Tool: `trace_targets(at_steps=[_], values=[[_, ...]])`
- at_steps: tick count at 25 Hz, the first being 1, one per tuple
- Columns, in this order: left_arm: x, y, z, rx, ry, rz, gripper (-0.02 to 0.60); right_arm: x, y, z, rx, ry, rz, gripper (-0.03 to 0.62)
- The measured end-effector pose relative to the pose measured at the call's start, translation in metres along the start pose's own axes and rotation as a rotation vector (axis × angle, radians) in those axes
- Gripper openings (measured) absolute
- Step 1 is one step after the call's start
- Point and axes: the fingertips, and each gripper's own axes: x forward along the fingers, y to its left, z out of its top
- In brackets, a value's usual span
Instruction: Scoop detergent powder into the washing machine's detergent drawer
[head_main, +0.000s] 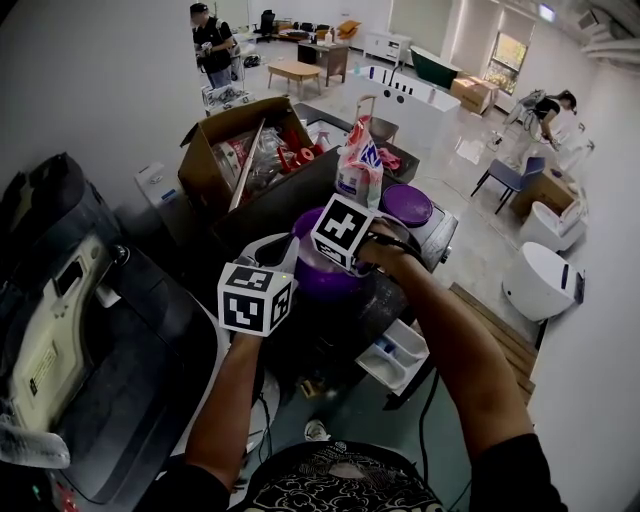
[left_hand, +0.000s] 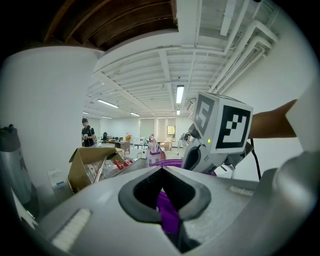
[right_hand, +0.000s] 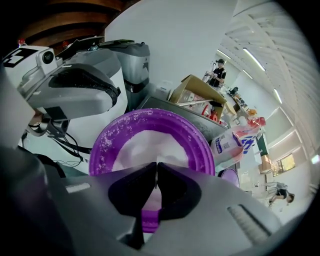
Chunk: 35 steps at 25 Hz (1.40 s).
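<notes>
A purple tub (head_main: 322, 278) holding white powder (right_hand: 145, 145) sits on top of the dark washing machine (head_main: 395, 300). My left gripper (head_main: 290, 268) (left_hand: 162, 192) is shut on the tub's purple edge (left_hand: 168, 212). From the other side, my right gripper (head_main: 322, 262) (right_hand: 156, 175) leans over the tub, shut on a purple scoop handle (right_hand: 150, 220) that runs into the powder. The scoop's bowl is hidden. The white detergent drawer (head_main: 398, 352) stands pulled out low on the machine's front, below both grippers.
The tub's purple lid (head_main: 407, 205) lies behind it, beside a detergent bag (head_main: 358, 165). An open cardboard box (head_main: 250, 145) stands at the back left. A grey machine (head_main: 70, 330) fills the left side. People and furniture are far off in the room.
</notes>
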Motion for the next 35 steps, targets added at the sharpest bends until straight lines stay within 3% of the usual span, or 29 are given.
trace_targets(at_steps=[14,35], values=[[-0.001,-0.005,-0.001,-0.004,-0.001,0.006,0.000,-0.007,0.025,0.009,0.098,-0.021,0.157,0.037],[0.003,-0.012,-0.001,0.012,0.006,-0.011,0.000,-0.039,0.005,0.028,0.624,-0.329,0.409,0.037]])
